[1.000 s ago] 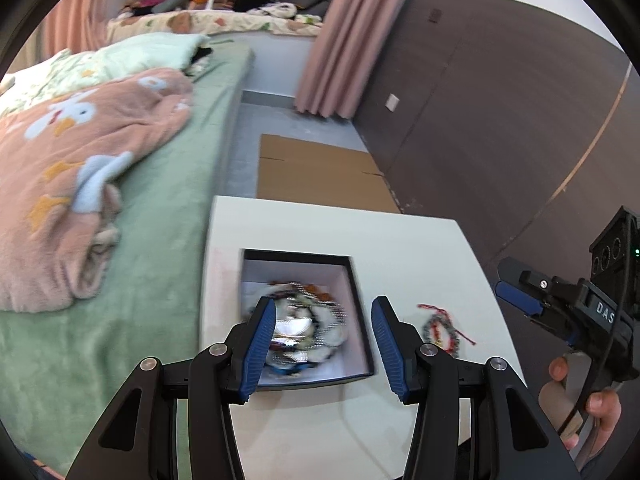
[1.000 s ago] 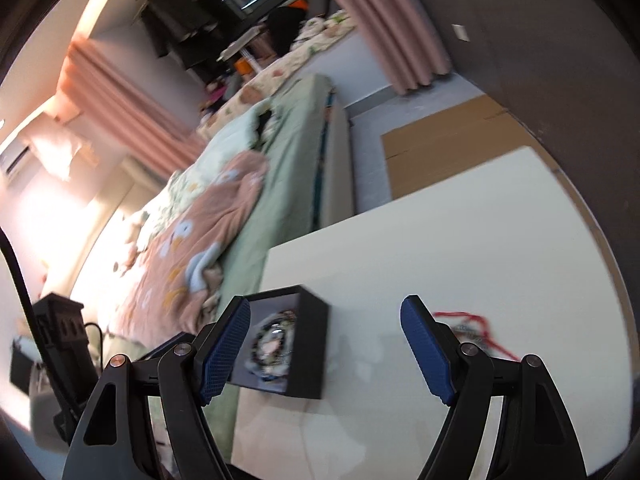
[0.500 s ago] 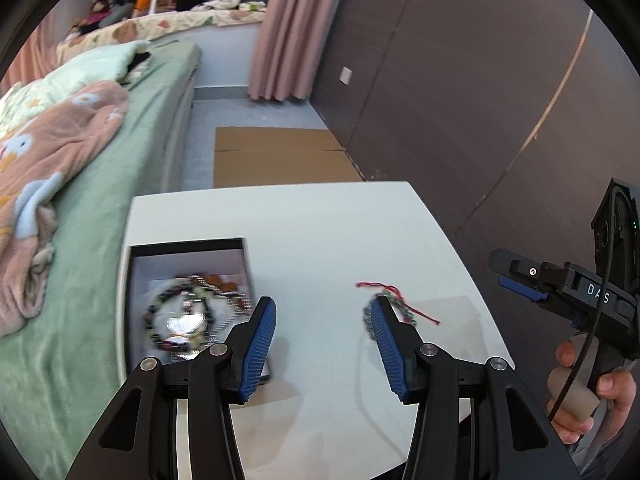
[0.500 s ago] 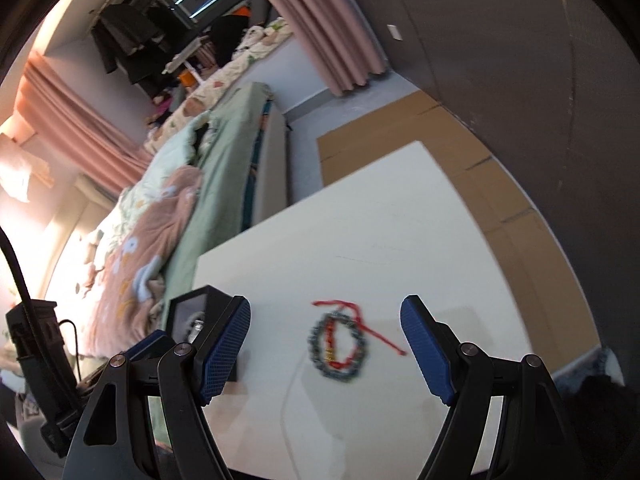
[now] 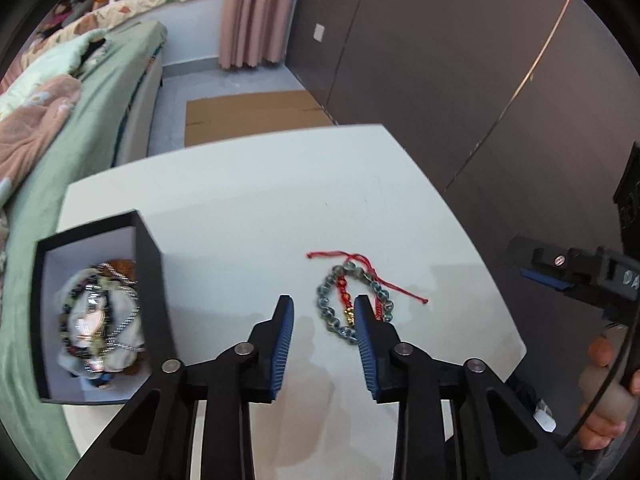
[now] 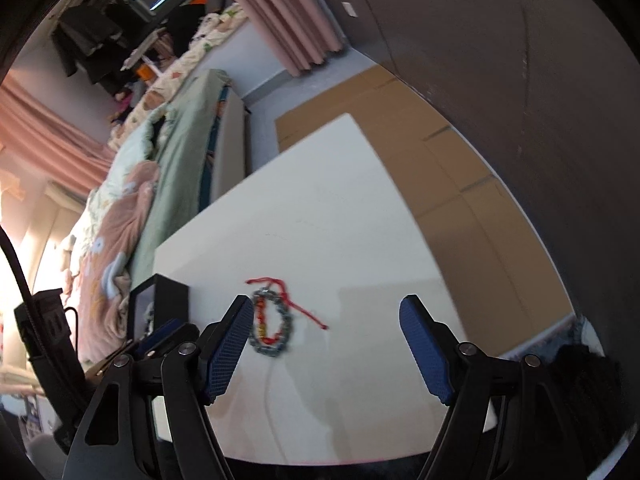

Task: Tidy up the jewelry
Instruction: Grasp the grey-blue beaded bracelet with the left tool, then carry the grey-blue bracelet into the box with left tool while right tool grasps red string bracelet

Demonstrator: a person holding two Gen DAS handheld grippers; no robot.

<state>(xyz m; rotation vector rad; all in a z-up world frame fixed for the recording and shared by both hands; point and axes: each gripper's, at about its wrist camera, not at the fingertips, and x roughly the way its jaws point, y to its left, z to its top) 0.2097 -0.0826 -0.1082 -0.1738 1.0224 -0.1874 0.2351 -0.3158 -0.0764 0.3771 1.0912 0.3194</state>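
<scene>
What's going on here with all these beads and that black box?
Someone is tidying jewelry using hand-held tongs. A black box on the white table already holds a tangle of bracelets and chains. One beaded bracelet with a red cord lies loose on the table. The left tongs hover open just over it, not yet gripping. The right tongs are also open and holding nothing.
</scene>
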